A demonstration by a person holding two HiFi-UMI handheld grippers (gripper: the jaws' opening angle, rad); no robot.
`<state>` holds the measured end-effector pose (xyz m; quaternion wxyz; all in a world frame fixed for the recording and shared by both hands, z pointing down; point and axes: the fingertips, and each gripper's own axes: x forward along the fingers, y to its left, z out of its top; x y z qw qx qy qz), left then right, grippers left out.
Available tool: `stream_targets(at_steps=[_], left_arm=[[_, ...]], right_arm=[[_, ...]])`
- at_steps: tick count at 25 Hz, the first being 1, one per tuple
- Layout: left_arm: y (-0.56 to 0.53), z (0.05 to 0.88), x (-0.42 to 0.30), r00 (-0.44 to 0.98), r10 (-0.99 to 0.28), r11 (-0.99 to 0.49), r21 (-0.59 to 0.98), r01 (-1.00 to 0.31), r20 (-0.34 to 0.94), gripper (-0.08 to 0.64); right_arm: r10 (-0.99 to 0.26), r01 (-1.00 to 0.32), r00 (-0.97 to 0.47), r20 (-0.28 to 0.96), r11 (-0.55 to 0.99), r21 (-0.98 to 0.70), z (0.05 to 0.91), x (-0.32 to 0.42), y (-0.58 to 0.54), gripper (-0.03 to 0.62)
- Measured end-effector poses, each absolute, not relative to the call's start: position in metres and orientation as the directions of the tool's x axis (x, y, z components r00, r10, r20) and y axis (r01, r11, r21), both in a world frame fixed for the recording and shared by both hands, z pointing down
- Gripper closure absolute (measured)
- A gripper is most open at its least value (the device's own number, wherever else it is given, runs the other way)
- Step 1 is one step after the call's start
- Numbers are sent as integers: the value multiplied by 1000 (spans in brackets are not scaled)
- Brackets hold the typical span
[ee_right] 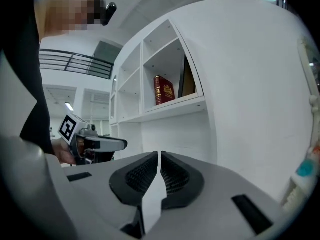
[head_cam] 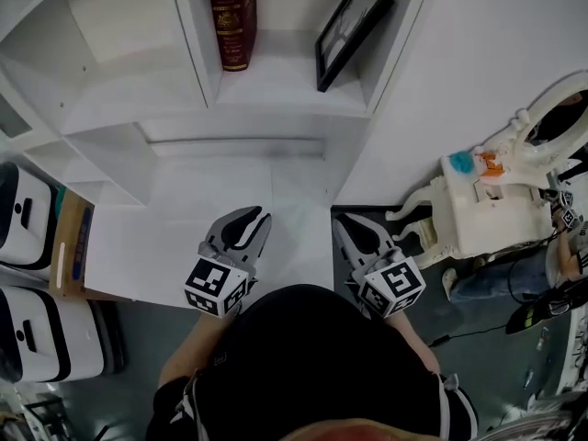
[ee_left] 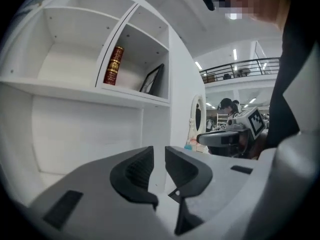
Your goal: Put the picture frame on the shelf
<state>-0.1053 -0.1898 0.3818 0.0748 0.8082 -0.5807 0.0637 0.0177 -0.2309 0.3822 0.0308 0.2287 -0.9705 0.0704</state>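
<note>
- The picture frame (head_cam: pixel 352 30), black-edged, stands tilted inside a compartment of the white shelf (head_cam: pixel 276 85), at the upper middle of the head view.
- A red book (head_cam: pixel 231 16) stands upright in the same compartment, just left of the frame and apart from it.
- The left gripper (head_cam: pixel 250 220), in the lower middle of the frame, has its jaws slightly apart with nothing between them.
- The right gripper (head_cam: pixel 354 230), just beside it to the right, has its jaws together and empty.
- Both grippers are well below the frame's compartment.
</note>
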Motion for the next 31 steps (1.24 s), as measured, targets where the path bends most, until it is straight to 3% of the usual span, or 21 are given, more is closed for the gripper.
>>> stream_targets(at_steps=[9,31], left_arm=[[-180,393,-97,333,-923,-319,97,-943,195,485],[-172,399,-87,383,-896,-371,97,-924,223,485]], right_arm=[[-370,-377,-923,107,924,-61,382,16,-211,574],[-387,-395,-916,106,916,-67,395,19,-200,574]])
